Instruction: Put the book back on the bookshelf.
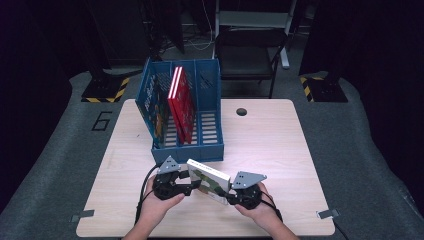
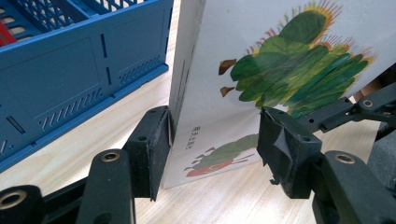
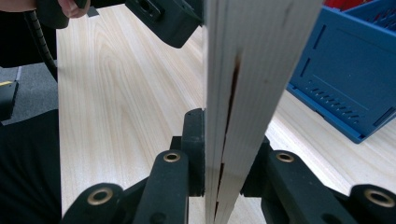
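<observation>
**Book pinched between both tongs, near edge of the surface**

The book's (image 1: 210, 181) far cover was hidden from the high view. Left tongs (image 1: 186, 181) straddled its corner, one pad touching, the other clear. Right tongs (image 1: 231, 195) had clamped its page edge. Both hands sat low, just before the blue rack (image 1: 210, 145).

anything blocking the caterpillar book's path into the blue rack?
Nothing visible. The white caterpillar picture book sits just before the blue plastic file rack; its right slot is open, with red books in the middle slot.
</observation>
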`<state>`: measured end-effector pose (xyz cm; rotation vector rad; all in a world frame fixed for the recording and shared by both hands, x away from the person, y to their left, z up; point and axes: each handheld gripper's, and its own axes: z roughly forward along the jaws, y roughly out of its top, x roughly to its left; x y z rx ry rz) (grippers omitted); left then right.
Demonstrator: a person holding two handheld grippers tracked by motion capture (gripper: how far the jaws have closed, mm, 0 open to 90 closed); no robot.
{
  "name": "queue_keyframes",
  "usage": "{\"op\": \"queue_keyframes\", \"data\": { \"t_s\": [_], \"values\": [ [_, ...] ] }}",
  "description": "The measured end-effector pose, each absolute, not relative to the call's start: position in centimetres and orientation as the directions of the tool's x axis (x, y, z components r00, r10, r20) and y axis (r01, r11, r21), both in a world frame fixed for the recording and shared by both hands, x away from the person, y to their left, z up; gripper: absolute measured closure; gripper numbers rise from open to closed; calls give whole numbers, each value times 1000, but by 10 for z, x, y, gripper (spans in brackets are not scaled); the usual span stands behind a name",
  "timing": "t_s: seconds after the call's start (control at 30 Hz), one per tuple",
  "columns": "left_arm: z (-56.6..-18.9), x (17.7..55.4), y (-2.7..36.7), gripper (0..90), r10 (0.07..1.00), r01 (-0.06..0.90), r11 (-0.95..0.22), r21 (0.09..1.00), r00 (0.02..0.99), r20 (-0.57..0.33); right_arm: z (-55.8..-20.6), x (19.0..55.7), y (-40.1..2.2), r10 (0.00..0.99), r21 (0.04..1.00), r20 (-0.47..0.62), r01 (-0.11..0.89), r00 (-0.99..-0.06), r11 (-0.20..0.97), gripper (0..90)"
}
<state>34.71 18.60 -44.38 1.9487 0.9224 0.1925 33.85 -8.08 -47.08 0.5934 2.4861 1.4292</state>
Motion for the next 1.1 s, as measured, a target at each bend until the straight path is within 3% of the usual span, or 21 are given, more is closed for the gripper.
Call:
{"op": "queue_keyframes", "data": {
  "t_s": [0.77, 1.1],
  "values": [
    [-441, 346, 187, 427, 671, 525, -267, 808, 703, -236, -448, 330, -86, 457, 898, -4, 197, -890, 392, 764],
    [-429, 346, 193, 361, 667, 499, -245, 831, 709, -229, -448, 330, -86, 450, 899, -13, 187, -893, 396, 765]
  ]
}}
